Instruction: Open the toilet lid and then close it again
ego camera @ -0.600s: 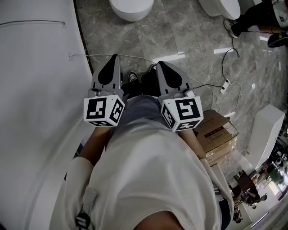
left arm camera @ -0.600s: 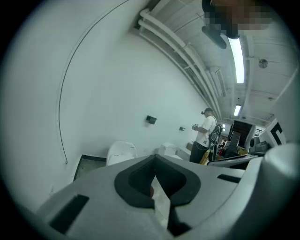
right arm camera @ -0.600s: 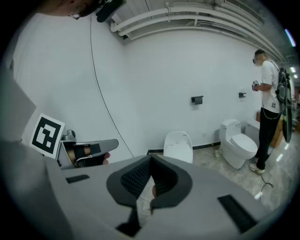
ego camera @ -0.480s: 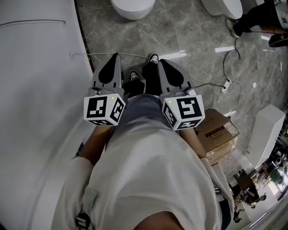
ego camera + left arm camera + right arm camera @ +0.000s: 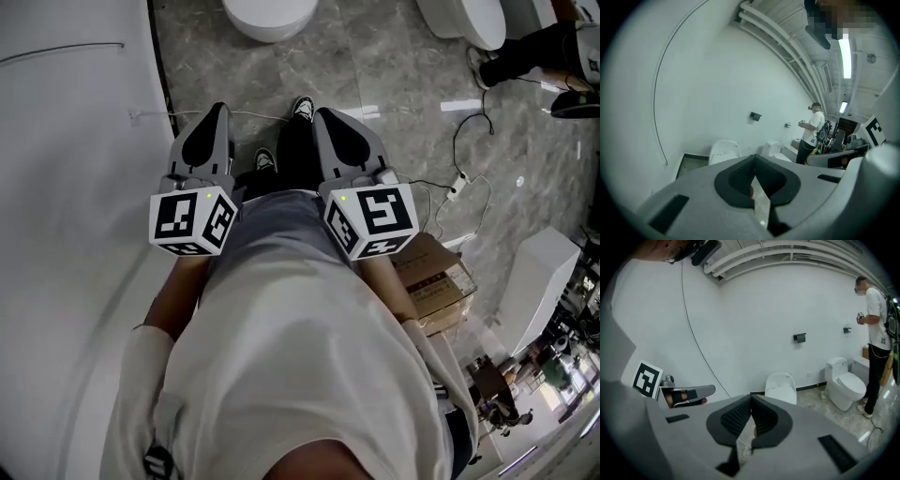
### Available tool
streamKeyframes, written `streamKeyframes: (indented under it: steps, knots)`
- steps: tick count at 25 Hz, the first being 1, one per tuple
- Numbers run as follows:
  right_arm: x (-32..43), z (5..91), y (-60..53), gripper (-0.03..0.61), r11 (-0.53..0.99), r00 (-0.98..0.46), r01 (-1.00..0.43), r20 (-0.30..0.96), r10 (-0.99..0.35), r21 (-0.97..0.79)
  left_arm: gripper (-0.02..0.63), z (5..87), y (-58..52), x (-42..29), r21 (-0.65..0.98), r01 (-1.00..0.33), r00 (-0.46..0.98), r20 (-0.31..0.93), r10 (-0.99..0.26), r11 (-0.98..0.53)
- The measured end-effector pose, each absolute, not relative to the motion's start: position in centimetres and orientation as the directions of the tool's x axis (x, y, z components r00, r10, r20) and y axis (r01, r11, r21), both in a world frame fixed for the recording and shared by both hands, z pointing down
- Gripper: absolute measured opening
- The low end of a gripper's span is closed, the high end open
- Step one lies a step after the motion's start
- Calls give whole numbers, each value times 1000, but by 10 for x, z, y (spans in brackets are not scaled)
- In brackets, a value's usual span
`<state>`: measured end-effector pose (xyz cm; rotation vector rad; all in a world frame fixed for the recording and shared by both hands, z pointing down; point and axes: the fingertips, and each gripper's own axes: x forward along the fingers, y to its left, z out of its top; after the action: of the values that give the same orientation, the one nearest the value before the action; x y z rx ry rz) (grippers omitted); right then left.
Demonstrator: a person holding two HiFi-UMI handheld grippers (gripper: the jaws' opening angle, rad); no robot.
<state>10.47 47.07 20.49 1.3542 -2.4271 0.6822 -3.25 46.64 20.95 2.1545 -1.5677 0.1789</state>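
A white toilet (image 5: 270, 16) with its lid down stands on the floor ahead of me, by the white wall (image 5: 66, 141). It also shows in the left gripper view, toilet (image 5: 724, 151), and in the right gripper view, toilet (image 5: 782, 386). Both grippers are held side by side at waist height, well short of it. My left gripper (image 5: 221, 107) is shut with nothing in it, tips together (image 5: 754, 157). My right gripper (image 5: 317, 112) is shut and empty too (image 5: 751, 397). My shoes (image 5: 302, 108) show between the grippers.
A second toilet (image 5: 473, 17) stands to the right, with another person (image 5: 876, 333) beside it. A cable and power strip (image 5: 457, 187) lie on the grey marble floor. A cardboard box (image 5: 429, 277) and a white box (image 5: 536, 281) sit to my right.
One shoe has stepped forward between the grippers. Both grippers have shifted up and left in the head view, still shut and side by side.
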Motion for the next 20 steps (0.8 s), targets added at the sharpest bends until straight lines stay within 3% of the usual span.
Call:
streamKeyframes:
  steps: [20]
  knots:
    - [179, 220, 296, 11, 518, -619, -785, 438, -652, -338, 8, 209, 308, 41, 250, -955, 254, 408, -877, -161]
